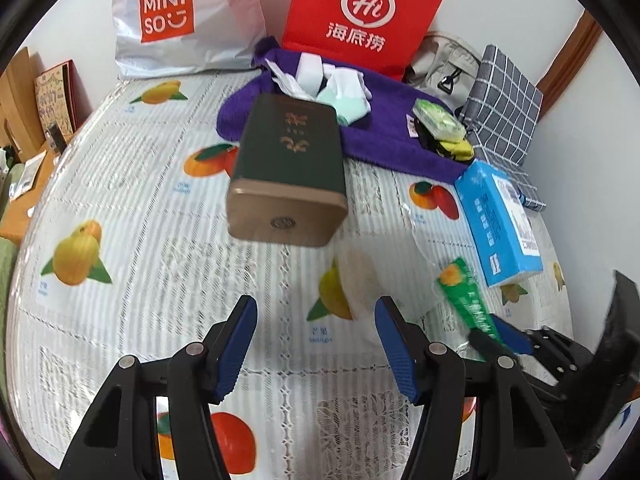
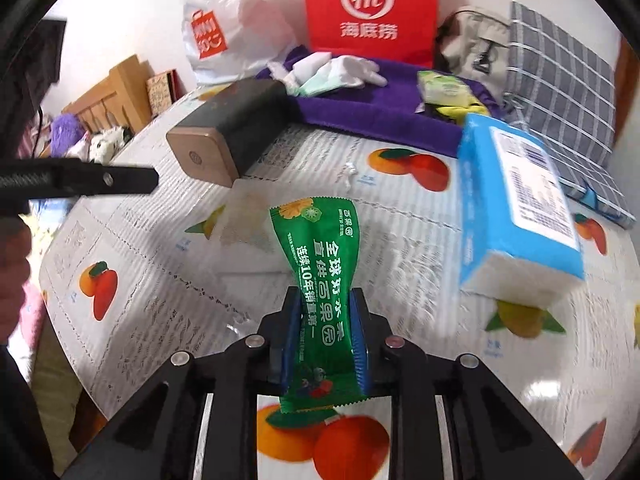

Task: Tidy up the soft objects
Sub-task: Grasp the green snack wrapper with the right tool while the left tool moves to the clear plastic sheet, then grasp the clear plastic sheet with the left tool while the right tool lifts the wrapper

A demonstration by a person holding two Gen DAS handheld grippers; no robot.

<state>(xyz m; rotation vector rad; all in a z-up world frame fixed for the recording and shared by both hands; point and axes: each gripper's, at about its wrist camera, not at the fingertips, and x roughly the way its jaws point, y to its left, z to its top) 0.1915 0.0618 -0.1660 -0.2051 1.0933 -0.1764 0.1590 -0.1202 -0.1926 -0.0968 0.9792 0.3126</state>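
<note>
**Currently held: one green sachet, remaining stock laid out on the bench**

Item 1. Green sachet (image 2: pixel 320 280), soft foil pack with printed fruit. Location: centre of the right wrist view, pinched at its lower half by the right gripper (image 2: pixel 325 320), jaws clenched on it so the upper half stands free above the fruit-print cloth (image 2: pixel 140 240). Likely gripped low so the pack can be carried and dropped elsewhere.

Item 2. Left gripper (image 1: pixel 316 344). Jaws released, nothing between them; hovers at the lower centre of the left wrist view, pointed toward the dark green tin (image 1: pixel 288 168), perhaps next in line, though a tin is hardly soft.

Item 3. Purple towel (image 1: pixel 376 136), upper centre, bearing white and mint cloths (image 1: pixel 340 84) and a small green packet (image 1: pixel 438 120); apparently the collecting spot for soft goods.

Item 4. Blue tissue pack (image 1: pixel 498 220), right side, just beside the towel, unsorted.

Item 5. Red bag (image 1: pixel 364 12) and white bag (image 1: pixel 180 20), propped upright against the wall at top, possible receptacles.
</note>
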